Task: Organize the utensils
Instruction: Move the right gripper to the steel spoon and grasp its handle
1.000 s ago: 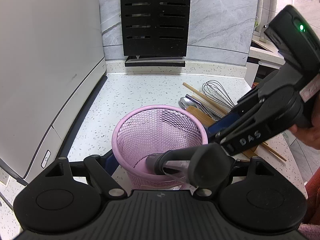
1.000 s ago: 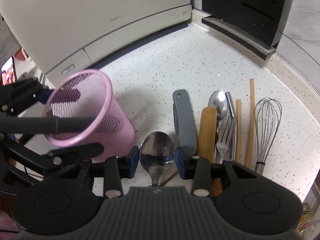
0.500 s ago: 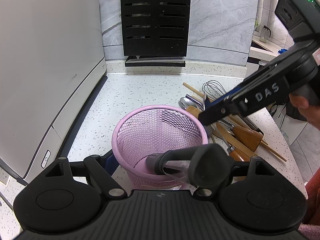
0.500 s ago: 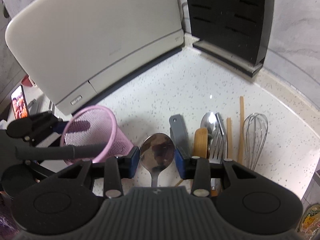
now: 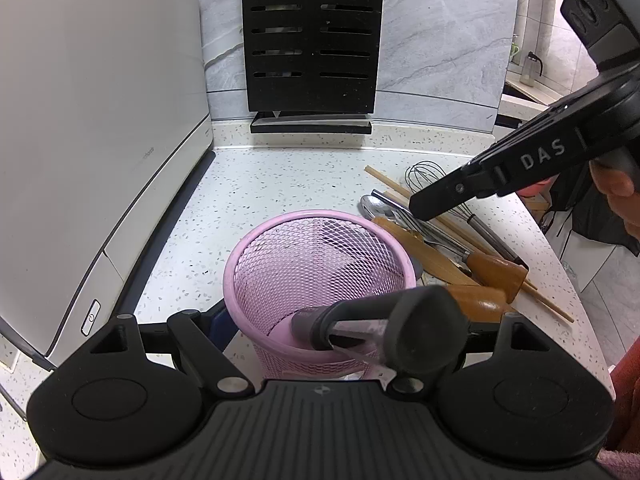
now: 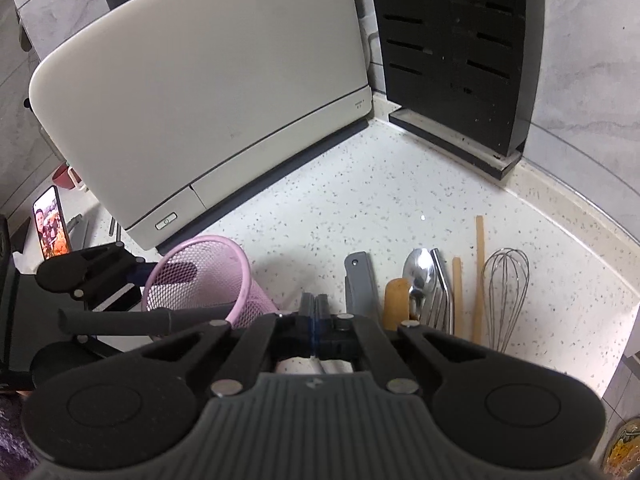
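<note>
**Pink basket held at the counter's front, loose utensils lined up to its right**

The left gripper (image 5: 320, 320) stands with its jaws wide apart around the pink mesh basket (image 5: 316, 280), one finger on each side of it; whether the pads press on the mesh cannot be told. A dark-handled utensil (image 5: 360, 320) leans out over the basket's near rim, its thick end close to the left camera.

The right gripper (image 6: 314, 308) hangs above the counter (image 6: 360, 200) with its jaws together and nothing visible between them. Seen from the left wrist, its black body crosses in front of the whisk (image 5: 424, 172) and the utensil row.

That row lies just right of the basket: a grey handle (image 6: 358, 280), a wooden handle (image 6: 396, 300), a spoon (image 6: 418, 270), a fork (image 6: 438, 304), two chopsticks (image 6: 479, 264) and the whisk, all side by side.

A white appliance (image 6: 200, 100) fills the left of the counter, and a black slotted rack (image 6: 452, 48) stands against the back wall. A phone (image 6: 50, 232) leans at the far left.
</note>
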{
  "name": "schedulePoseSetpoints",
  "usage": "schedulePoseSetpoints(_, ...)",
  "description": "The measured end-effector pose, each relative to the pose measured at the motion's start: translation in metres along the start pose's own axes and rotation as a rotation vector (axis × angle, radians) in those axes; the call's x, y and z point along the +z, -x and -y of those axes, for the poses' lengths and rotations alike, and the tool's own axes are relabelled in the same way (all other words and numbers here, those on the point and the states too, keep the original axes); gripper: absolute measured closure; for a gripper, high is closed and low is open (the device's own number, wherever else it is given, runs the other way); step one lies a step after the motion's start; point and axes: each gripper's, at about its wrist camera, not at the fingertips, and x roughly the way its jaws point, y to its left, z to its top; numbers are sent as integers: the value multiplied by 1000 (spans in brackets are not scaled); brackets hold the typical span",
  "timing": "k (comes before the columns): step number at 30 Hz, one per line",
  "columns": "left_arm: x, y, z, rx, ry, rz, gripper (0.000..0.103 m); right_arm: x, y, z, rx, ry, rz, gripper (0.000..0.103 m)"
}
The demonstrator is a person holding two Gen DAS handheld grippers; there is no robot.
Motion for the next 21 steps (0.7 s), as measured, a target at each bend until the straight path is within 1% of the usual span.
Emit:
schedulePoseSetpoints(2,0,0,0,0,-2,-1,10,-1,-3,0,-8,-1,-5,103)
schedulePoseSetpoints(5,2,0,-2,-5,-1,-4,10,-2,-11,-1,6,2,-30,103)
schedulePoseSetpoints(9,3,-2,-2,-3,-3,-3,10,-3,-28,-2,21,20,-78,96)
schedulePoseSetpoints(12,2,-2,-3,-8,-6,-5,10,-4,-44,-5,11,54,-114,89)
schedulePoseSetpoints(16,1,-1,-7,-5,-1,-5,10,-4,-58,-8,10,67,-147,87)
schedulePoseSetpoints(17,1,-1,-7,-5,-1,-4,10,-4,-61,-8,6,68,-151,87)
schedulePoseSetpoints(18,1,-1,-7,-3,-1,-3,10,-3,-63,-8,11,70,-131,85)
schedulePoseSetpoints(20,0,0,-8,-5,-2,-3,10,-3,-67,-10,-7,77,-142,77)
schedulePoseSetpoints(21,0,0,-8,-7,-2,-2,10,-3,-69,-10,-12,83,-145,76)
